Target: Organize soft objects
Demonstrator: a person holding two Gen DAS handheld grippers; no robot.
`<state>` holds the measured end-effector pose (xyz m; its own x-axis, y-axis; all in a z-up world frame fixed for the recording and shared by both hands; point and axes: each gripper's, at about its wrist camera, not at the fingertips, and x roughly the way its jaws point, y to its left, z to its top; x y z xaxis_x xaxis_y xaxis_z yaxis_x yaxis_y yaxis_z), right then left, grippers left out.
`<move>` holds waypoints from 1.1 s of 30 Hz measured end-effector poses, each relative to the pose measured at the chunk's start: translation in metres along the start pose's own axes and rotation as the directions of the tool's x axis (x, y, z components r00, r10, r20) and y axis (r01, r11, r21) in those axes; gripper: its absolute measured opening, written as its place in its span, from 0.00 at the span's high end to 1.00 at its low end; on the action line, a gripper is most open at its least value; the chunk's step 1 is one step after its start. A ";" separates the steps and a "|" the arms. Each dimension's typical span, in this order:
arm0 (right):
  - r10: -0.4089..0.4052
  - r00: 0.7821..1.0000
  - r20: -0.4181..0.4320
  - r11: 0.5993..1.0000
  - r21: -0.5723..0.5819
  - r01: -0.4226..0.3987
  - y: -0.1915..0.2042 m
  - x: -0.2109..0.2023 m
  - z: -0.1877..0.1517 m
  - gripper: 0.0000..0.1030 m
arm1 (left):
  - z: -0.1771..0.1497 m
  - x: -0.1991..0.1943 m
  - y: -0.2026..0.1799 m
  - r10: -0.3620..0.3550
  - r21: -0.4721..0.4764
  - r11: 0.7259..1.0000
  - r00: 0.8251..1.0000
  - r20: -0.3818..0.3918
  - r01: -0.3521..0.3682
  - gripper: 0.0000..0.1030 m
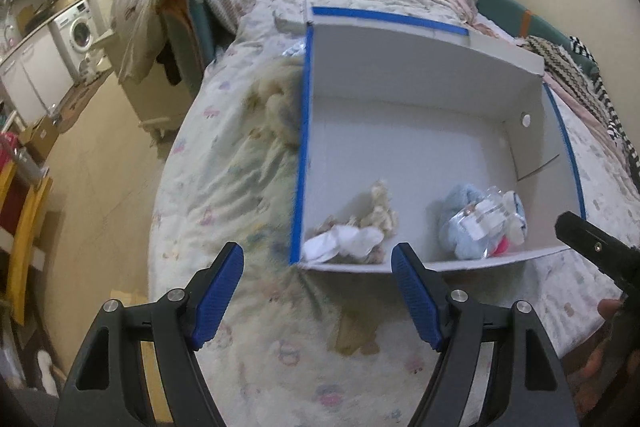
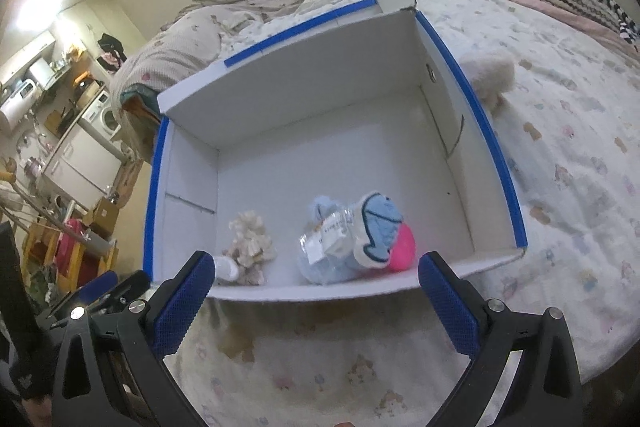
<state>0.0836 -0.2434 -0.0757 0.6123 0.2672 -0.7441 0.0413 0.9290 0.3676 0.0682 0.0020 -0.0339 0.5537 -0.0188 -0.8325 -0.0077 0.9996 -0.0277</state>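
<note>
Both of your grippers are empty right now, so you're picking the next thing to grab. The white cardboard box with blue-taped rims (image 2: 496,163) sits on the pale printed quilt (image 2: 560,187) and already has two things along its near wall: a cream, knobbly plush toy (image 2: 250,243) toward its near-left corner, and a light blue plush toy in clear plastic wrap with a pink part (image 2: 356,243) to the right of it.

The obvious leftover is the cream fluffy plush (image 2: 494,75) lying on the quilt against the box's right outer wall, at about 1 o'clock from your right gripper (image 2: 314,291). I'd take it with that one: come over the rim, bite the middle of the fluff, not a stray tuft, and pinch gently since it'll squash. Try not to snag the quilt underneath.

Pose-wise, the right gripper hovers just short of the near wall, tilted down into the box, blue pads spread wide. Your left gripper (image 1: 318,291) hangs over the near-left corner at a similar downward tilt, its blue pads also wide apart with nothing between them. Another fluffy tan thing lies outside the left wall at 11 o'clock from it, too blurred to identify.
</note>
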 end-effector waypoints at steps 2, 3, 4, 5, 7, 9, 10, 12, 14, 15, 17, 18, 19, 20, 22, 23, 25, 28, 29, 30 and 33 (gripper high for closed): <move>-0.005 1.000 -0.004 1.000 -0.005 0.005 0.000 -0.002 -0.004 0.00 | -0.004 0.002 0.005 0.006 -0.012 1.000 1.000 -0.015 -0.006 0.28; -0.006 1.000 -0.006 1.000 -0.007 0.006 0.000 -0.002 -0.007 0.00 | -0.007 0.002 0.008 0.010 -0.015 1.000 1.000 -0.024 -0.010 0.28; -0.006 1.000 -0.010 1.000 -0.007 0.006 0.000 -0.003 -0.009 0.00 | -0.009 0.003 0.009 0.012 -0.014 1.000 1.000 -0.027 -0.013 0.28; -0.005 1.000 -0.014 1.000 -0.007 0.005 0.000 -0.003 -0.012 0.00 | -0.010 0.004 0.010 0.018 -0.010 1.000 0.999 -0.031 -0.018 0.28; -0.004 1.000 -0.026 1.000 -0.003 0.004 -0.001 -0.004 -0.018 0.00 | -0.014 0.008 0.013 0.022 -0.006 1.000 0.999 -0.045 -0.022 0.28; 0.002 0.999 -0.044 1.000 -0.002 -0.003 -0.003 -0.002 -0.024 0.00 | -0.017 0.012 0.016 0.016 -0.006 1.000 0.998 -0.063 -0.017 0.28; 0.009 0.999 -0.051 1.000 -0.004 -0.009 -0.003 -0.002 -0.026 0.00 | -0.019 0.015 0.018 0.016 -0.005 1.000 0.997 -0.070 -0.017 0.28; 0.017 0.998 -0.052 1.000 -0.014 -0.017 -0.004 -0.003 -0.029 0.00 | -0.021 0.019 0.021 0.026 -0.004 1.000 0.996 -0.084 -0.027 0.28; 0.009 0.999 -0.054 1.000 -0.026 -0.011 -0.007 -0.003 -0.031 0.00 | -0.023 0.021 0.025 0.034 0.000 0.999 0.995 -0.089 -0.035 0.28; 0.002 0.998 -0.061 1.000 -0.028 -0.003 -0.009 -0.002 -0.032 0.00 | -0.024 0.023 0.028 0.039 0.000 0.999 0.995 -0.091 -0.039 0.28; -0.009 0.996 -0.085 1.000 -0.017 0.008 -0.016 0.002 -0.034 0.00 | -0.027 0.026 0.033 0.047 -0.002 0.999 0.994 -0.103 -0.047 0.28; -0.013 0.995 -0.098 1.000 -0.005 0.012 -0.020 0.005 -0.035 0.00 | -0.027 0.028 0.035 0.047 -0.007 0.999 0.992 -0.113 -0.048 0.28; -0.017 0.994 -0.111 1.000 0.010 0.019 -0.024 0.008 -0.036 0.00 | -0.028 0.030 0.037 0.046 -0.012 0.999 0.991 -0.125 -0.048 0.28; -0.021 0.992 -0.124 0.999 0.024 0.024 -0.027 0.010 -0.037 0.00 | -0.029 0.033 0.038 0.046 -0.015 0.999 0.990 -0.136 -0.048 0.28; -0.014 0.990 -0.141 0.999 0.048 0.021 -0.031 0.016 -0.038 0.00 | -0.031 0.040 0.037 0.047 -0.010 0.999 0.986 -0.158 -0.049 0.28; -0.003 0.989 -0.148 0.998 0.056 0.012 -0.031 0.018 -0.037 0.00 | -0.031 0.043 0.035 0.043 -0.005 0.999 0.984 -0.172 -0.044 0.28; 0.009 0.988 -0.152 0.998 0.055 0.000 -0.028 0.021 -0.037 0.00 | -0.034 0.051 0.029 0.018 0.005 1.000 0.979 -0.202 -0.017 0.30; -0.002 0.987 -0.163 0.999 0.032 0.008 -0.023 0.028 -0.037 0.00 | -0.041 0.065 0.013 -0.030 0.047 0.998 0.964 -0.263 0.044 0.39; -0.006 0.986 -0.168 1.000 0.029 0.011 -0.022 0.030 -0.038 0.00 | -0.044 0.071 0.006 -0.043 0.062 0.996 0.957 -0.288 0.064 0.42; -0.009 0.985 -0.174 0.999 0.029 0.014 -0.022 0.032 -0.038 0.00 | -0.046 0.076 0.001 -0.054 0.071 0.994 0.950 -0.308 0.079 0.48; -0.017 0.982 -0.189 0.999 0.033 0.024 -0.024 0.037 -0.038 0.00 | -0.052 0.090 -0.018 -0.068 0.110 0.987 0.933 -0.354 0.114 0.60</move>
<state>0.0758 -0.2458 -0.1332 0.4509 0.2948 -0.8425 0.0822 0.9261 0.3681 0.0746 -0.0187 -0.1374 0.2219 -0.0935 -0.9706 0.1468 0.9872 -0.0615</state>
